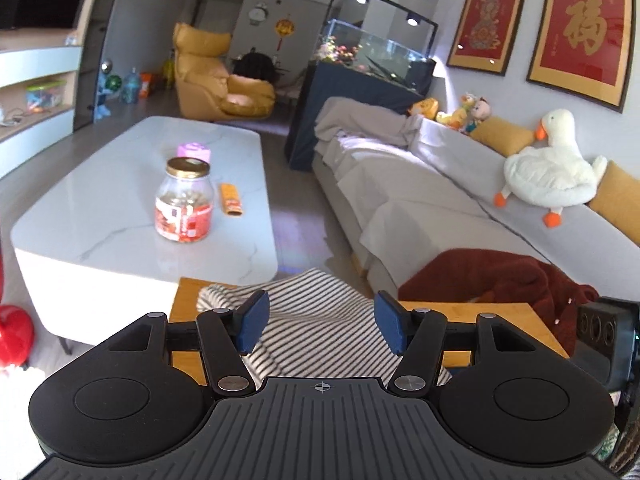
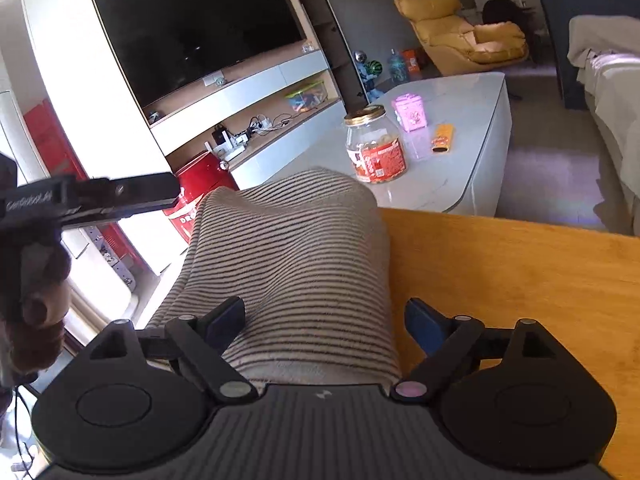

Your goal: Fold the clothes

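Soft ribbed striped knit (image 2: 288,264) lies rumpled on the smooth wooden table (image 2: 520,272); left gripper (image 1: 320,326) released, twelve o'clock; right gripper (image 2: 324,324) released.

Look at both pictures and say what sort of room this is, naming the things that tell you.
Most likely a home living room: a long sofa with a plush goose, a wall-mounted TV above shelves, and a coffee table.

The striped garment (image 2: 292,264) runs under the right gripper's body at six o'clock, its near edge hidden. The jar (image 1: 184,204) label is too blurred to read.
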The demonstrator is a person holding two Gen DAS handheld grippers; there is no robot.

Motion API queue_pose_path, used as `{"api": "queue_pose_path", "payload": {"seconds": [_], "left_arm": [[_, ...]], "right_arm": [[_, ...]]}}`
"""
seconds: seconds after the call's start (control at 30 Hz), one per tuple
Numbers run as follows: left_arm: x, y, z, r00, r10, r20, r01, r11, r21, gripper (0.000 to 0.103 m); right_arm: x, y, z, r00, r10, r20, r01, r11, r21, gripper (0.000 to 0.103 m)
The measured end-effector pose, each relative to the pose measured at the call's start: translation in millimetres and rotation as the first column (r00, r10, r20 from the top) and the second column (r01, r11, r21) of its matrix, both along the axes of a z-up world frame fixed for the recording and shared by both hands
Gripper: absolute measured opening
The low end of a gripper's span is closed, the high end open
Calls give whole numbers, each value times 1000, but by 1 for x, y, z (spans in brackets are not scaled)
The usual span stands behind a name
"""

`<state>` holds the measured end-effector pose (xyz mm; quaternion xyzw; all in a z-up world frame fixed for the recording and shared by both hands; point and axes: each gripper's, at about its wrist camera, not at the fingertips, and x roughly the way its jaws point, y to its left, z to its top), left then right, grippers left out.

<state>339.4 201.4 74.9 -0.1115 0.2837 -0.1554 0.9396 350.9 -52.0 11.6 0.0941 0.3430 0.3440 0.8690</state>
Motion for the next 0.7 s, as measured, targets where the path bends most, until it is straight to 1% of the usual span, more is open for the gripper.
{"api": "queue_pose_path", "payload": {"seconds": [0.03,0.07,0.1,0.13,0.2,0.23,0.27,0.33,0.37,0.4,0.47,0.5,0.53,0.57,0.6,0.63,0.67,0.7], "left_arm": [[15,-3,-5,999,-23,-29,23,1000,-9,61],[31,-4,-15,997,-17,-76,17,1000,-1,59],[44,-3,-25,994,0,-111,3,1000,21,55],[57,-3,-35,989,17,-144,-11,999,44,55],[67,4,-43,986,23,-165,-19,1000,23,55],[72,7,-47,984,25,-175,-24,1000,12,56],[77,10,-51,982,28,-186,-28,1000,1,56],[81,15,-57,982,29,-186,-31,999,-8,56],[81,14,-58,983,26,-180,-26,1000,5,56],[81,12,-58,984,23,-174,-20,1000,18,56],[77,7,-54,987,30,-157,-21,998,55,56],[71,5,-49,989,41,-145,-31,997,71,56],[63,3,-41,989,67,-132,-56,995,88,55],[52,2,-35,988,97,-118,-85,991,100,56],[35,2,-27,987,125,-99,-115,988,103,64],[20,1,-21,987,138,-83,-130,987,96,70],[5,1,-21,987,134,-87,-128,989,74,81],[-11,0,-21,987,131,-92,-126,991,53,85]], "right_arm": [[-1,1,-2,1000,0,-12,0,1000,0,88],[-2,2,-4,1000,-1,-25,1,1000,-1,88],[-4,3,-6,999,-1,-37,1,1000,-1,85],[-7,5,-3,1000,-4,-29,4,1000,-3,75],[-17,9,17,998,23,61,-22,1000,-15,65],[-23,11,28,993,43,112,-40,999,-22,64],[-24,14,32,989,55,136,-50,998,-41,64],[-20,18,28,988,69,139,-56,994,-97,64],[-17,20,21,990,68,120,-52,991,-127,64],[-14,18,12,994,57,89,-45,991,-127,64],[-11,10,-3,999,33,34,-31,997,-73,64],[-11,7,-5,1000,22,10,-21,999,-47,65],[-13,3,-3,1000,15,6,-14,999,-36,69],[-16,0,0,1000,10,15,-10,999,-38,72],[-19,-4,4,1000,6,24,-5,999,-39,80],[-21,-8,7,999,1,32,0,1000,-31,87],[-22,-15,11,999,-5,39,6,1000,-16,89],[-23,-21,15,999,-11,45,12,1000,-1,91]]}}
